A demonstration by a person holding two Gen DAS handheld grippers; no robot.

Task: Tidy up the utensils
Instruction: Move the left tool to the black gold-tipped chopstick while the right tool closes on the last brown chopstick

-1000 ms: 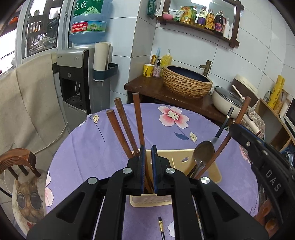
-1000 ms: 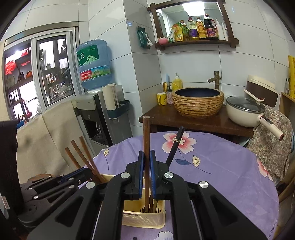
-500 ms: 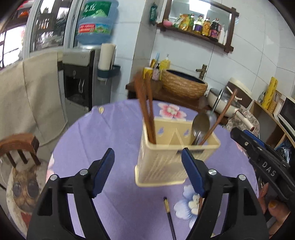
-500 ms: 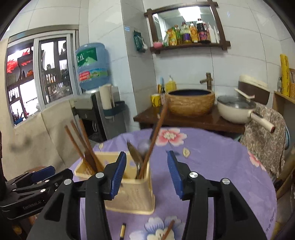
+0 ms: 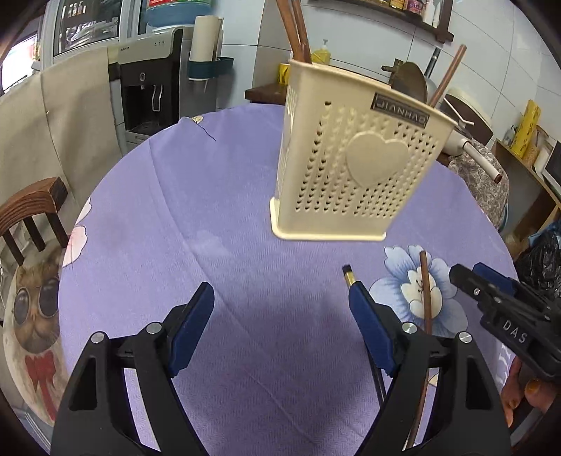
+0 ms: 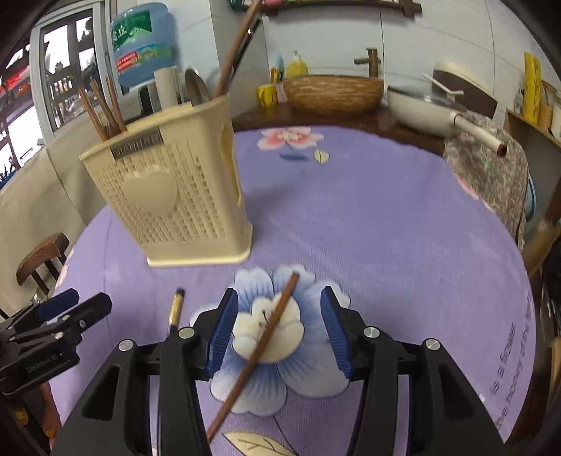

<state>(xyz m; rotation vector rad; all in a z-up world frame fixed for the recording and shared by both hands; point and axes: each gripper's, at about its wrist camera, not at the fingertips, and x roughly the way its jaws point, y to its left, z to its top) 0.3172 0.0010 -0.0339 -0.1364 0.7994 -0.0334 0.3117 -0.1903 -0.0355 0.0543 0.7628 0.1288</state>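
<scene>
A cream perforated utensil holder (image 5: 354,158) stands upright on the purple tablecloth, holding brown chopsticks (image 5: 296,28), a spoon and another stick; it also shows in the right wrist view (image 6: 178,196). A loose brown chopstick (image 6: 266,336) lies on the blue flower print between the open jaws of my right gripper (image 6: 277,329). A black utensil handle with a gold band (image 6: 175,308) lies just left of it. My left gripper (image 5: 280,336) is open and empty, low over the cloth in front of the holder. The chopstick (image 5: 426,294) and the black handle (image 5: 349,277) lie at its right finger.
The round table (image 6: 385,217) has a wooden chair (image 5: 31,207) at its left edge. Behind stand a water dispenser (image 5: 150,87), a counter with a woven basin (image 6: 333,91) and a lidded pan (image 6: 427,112). Shelves stand at the right.
Both grippers let go of chopsticks now standing in the holder, opened, drew back and dropped low to the cloth. My right gripper now straddles the loose chopstick.
</scene>
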